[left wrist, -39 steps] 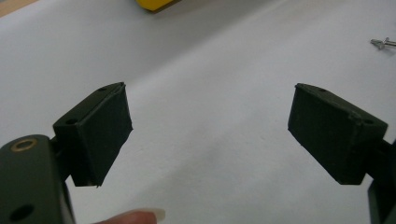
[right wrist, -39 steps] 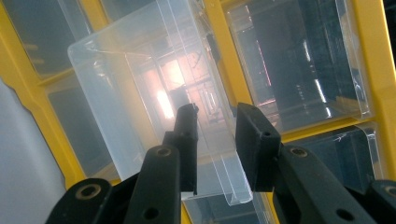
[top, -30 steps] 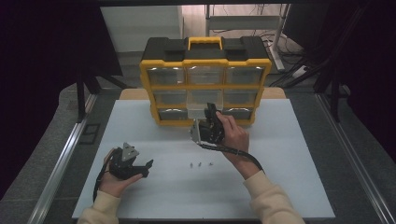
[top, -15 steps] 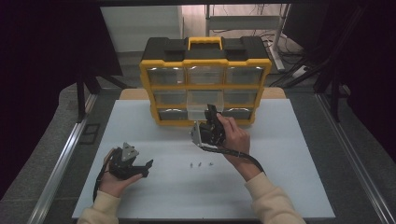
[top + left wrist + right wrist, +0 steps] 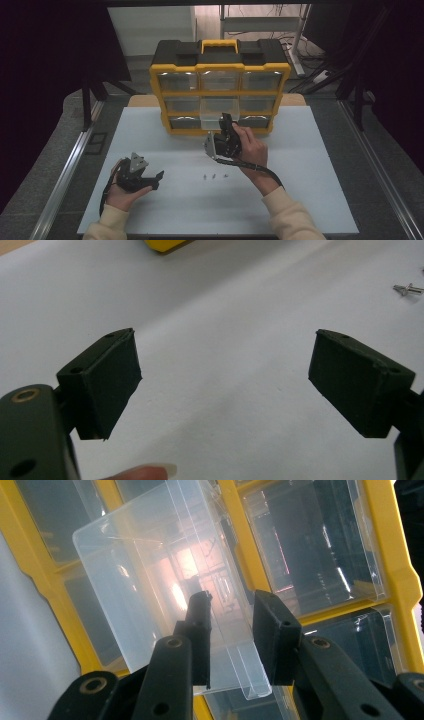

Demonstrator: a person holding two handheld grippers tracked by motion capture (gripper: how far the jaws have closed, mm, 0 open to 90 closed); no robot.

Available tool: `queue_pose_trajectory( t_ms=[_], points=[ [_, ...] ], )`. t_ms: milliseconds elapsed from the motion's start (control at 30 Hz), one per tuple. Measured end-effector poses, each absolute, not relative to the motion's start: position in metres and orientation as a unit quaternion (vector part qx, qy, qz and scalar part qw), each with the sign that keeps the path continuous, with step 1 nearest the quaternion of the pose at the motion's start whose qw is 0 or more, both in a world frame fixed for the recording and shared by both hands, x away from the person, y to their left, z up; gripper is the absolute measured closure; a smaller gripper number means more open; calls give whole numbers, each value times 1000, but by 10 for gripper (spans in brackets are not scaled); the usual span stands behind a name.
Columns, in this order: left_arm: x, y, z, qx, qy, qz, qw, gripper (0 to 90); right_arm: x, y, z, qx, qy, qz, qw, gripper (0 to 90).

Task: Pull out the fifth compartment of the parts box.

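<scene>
A yellow and black organizer with clear drawers stands upright at the back of the white table. Its middle clear drawer is pulled partly out toward me. My right gripper is shut on that drawer's front: in the right gripper view one jaw sits inside the clear drawer, the other outside, right gripper. My left gripper rests low at the table's left front, held in a hand, open and apart from everything. The left gripper has only bare table between its pads.
Small metal screws lie on the table between the two hands; one screw lies to the far right of the left gripper. The organizer's yellow frame surrounds the shut drawers. Dark floor and metal rails flank the table.
</scene>
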State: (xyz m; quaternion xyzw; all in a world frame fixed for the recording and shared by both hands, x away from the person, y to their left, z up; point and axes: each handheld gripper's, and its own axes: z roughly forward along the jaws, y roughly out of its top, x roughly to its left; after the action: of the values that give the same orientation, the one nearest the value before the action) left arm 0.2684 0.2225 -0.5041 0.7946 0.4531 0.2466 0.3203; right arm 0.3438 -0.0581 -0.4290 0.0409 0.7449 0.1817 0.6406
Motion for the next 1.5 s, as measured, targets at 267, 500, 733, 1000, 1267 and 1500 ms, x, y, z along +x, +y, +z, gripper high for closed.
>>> queue_pose_trajectory(
  t_ms=[267, 500, 733, 1000, 1267, 1500],
  points=[
    [268, 223, -504, 795, 453, 247, 319, 138, 343, -58, -430, 41, 742, 183, 643, 696],
    [269, 222, -505, 797, 452, 246, 317, 138, 342, -59, -430, 38, 742, 180, 644, 696],
    [269, 222, -505, 797, 452, 247, 316, 138, 342, -59, -430, 37, 743, 180, 644, 696],
    [269, 223, -506, 797, 454, 245, 315, 138, 342, -62, -426, 65, 753, 219, 617, 437],
    [269, 224, -506, 796, 454, 246, 315, 138, 330, -77, -406, 117, 781, 317, 525, 296],
    [270, 224, -506, 795, 455, 246, 317, 138, 321, -96, -396, 156, 803, 370, 441, 293]
  ],
)
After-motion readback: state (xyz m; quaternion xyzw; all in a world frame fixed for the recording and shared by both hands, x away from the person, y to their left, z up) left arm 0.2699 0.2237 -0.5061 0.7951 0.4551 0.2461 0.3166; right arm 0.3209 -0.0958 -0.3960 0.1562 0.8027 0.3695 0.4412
